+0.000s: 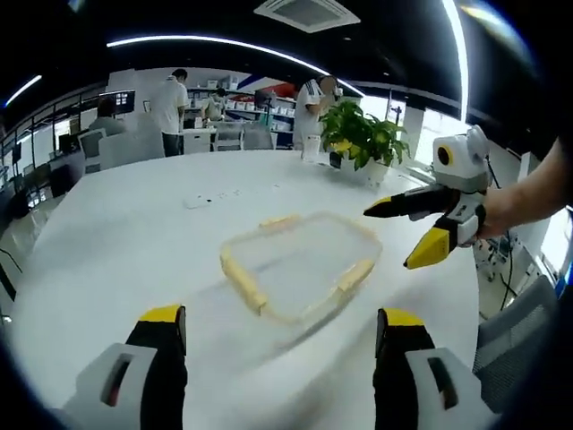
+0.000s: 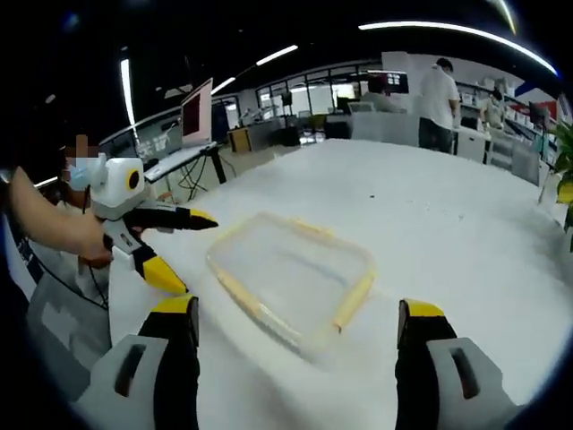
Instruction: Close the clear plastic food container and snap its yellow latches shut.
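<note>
— Looking along both sets of jaws, where's the container (image 1: pixel 300 265)?

— On the white table (image 1: pixel 116 242), lid on, dead ahead between them, long axis slanting across both views.

— Jaws?

— Left gripper (image 1: pixel 285 345) and right gripper (image 2: pixel 300 336) both spread wide, empty, each near it; neither clearly nearer.

The clear container (image 1: pixel 300 264) is motion-blurred in both views; whether its lid is seated, and how its yellow latches (image 1: pixel 243 280) stand, cannot be determined. Small items (image 1: pixel 208 197) toward the table's (image 1: pixel 107 251) far edge are too small to identify. The left gripper (image 1: pixel 282 336) and right gripper (image 2: pixel 300 333) bodies are cut off at the picture bottoms.
</note>
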`<state>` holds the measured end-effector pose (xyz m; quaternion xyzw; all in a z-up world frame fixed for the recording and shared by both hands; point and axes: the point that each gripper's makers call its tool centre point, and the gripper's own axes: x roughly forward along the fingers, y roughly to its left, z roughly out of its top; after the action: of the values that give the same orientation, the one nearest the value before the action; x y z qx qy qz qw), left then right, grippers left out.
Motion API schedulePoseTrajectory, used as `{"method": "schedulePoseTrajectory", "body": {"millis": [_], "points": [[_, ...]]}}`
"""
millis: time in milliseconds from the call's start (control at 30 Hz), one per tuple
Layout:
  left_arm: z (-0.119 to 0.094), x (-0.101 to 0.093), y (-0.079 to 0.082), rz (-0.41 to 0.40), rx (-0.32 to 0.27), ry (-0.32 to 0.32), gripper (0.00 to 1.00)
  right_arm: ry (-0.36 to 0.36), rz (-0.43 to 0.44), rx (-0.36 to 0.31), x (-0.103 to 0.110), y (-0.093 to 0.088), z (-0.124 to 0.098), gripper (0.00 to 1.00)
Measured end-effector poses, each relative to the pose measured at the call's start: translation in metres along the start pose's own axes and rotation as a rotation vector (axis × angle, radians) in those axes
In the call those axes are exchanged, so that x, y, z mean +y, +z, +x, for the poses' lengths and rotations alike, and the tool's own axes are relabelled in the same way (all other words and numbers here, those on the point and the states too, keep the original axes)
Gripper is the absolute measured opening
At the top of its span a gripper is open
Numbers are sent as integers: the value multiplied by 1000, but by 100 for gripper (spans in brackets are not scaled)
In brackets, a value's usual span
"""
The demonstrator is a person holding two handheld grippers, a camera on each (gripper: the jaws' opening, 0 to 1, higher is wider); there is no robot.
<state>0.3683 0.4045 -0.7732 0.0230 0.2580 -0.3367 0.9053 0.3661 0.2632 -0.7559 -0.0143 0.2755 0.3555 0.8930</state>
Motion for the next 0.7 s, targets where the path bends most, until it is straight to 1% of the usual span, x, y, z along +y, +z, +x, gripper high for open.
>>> {"method": "schedulePoseTrajectory", "body": {"millis": [267,600,700], "points": [[-11,-3,4,-41,-32,9,84,-13,11,-22,2,0,-10,89],[-24,-7,0,-63,-50,18,83,-35,26,-40,8,-5,-28,88],[-28,-10,-4,-73,-52,18,83,-46,25,-41,10,-7,-32,87]]}}
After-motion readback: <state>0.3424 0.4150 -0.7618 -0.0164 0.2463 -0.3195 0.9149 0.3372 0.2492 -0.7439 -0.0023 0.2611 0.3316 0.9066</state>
